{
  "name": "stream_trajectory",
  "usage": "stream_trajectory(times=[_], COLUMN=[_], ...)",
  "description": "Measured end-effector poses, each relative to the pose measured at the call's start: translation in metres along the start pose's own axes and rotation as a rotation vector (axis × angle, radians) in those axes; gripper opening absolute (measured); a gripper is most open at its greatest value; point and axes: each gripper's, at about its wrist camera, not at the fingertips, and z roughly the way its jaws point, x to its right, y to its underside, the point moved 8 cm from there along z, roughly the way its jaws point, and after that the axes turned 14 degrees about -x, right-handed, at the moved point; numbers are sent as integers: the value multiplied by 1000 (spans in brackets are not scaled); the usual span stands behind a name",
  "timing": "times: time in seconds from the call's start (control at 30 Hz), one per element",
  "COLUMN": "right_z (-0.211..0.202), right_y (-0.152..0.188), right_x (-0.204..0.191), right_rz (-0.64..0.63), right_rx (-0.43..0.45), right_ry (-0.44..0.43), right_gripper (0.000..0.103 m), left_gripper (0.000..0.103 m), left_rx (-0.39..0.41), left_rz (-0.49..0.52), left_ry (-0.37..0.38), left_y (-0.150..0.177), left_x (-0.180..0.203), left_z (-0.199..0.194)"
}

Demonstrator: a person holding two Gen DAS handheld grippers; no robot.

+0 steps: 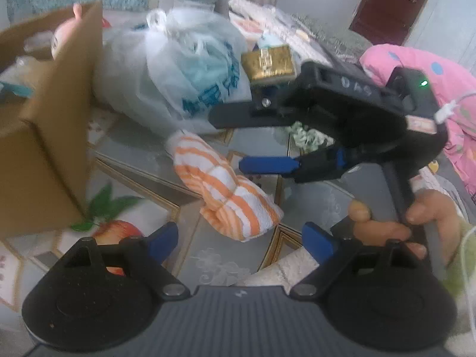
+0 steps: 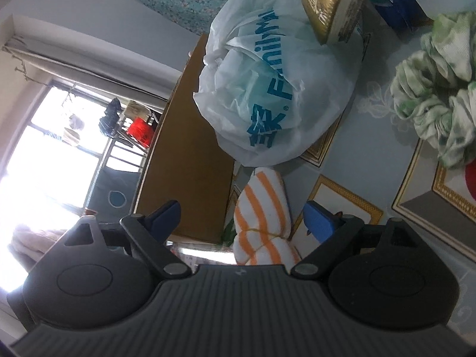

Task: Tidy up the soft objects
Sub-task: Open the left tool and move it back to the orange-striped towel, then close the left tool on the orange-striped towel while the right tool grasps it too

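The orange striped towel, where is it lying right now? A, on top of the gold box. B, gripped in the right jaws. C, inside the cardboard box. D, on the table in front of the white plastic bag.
D: the towel lies on the table just in front of the plastic bag, beside the cardboard box, with no jaws closed on it.
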Motion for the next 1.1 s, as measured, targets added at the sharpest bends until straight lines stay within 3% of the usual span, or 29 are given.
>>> stream_trajectory(times=[0.27, 0.6, 0.87, 1.0, 1.1], right_z=[-13, -22, -10, -1, 5], right_y=[-2, -9, -8, -7, -4], right_x=[9, 15, 14, 13, 13], right_rz=[39, 75, 66, 52, 45], right_rx=[37, 83, 58, 41, 27], right_ry=[-21, -50, -20, 11, 27], right_gripper=[84, 74, 68, 64, 60], left_gripper=[90, 90, 73, 74, 80], left_rx=[-10, -26, 1, -8, -27], left_rz=[26, 25, 30, 30, 28], left_ry=[41, 15, 6, 27, 19], left_y=[-13, -34, -37, -36, -38], left_x=[8, 10, 3, -1, -1], left_z=[13, 31, 30, 28, 29])
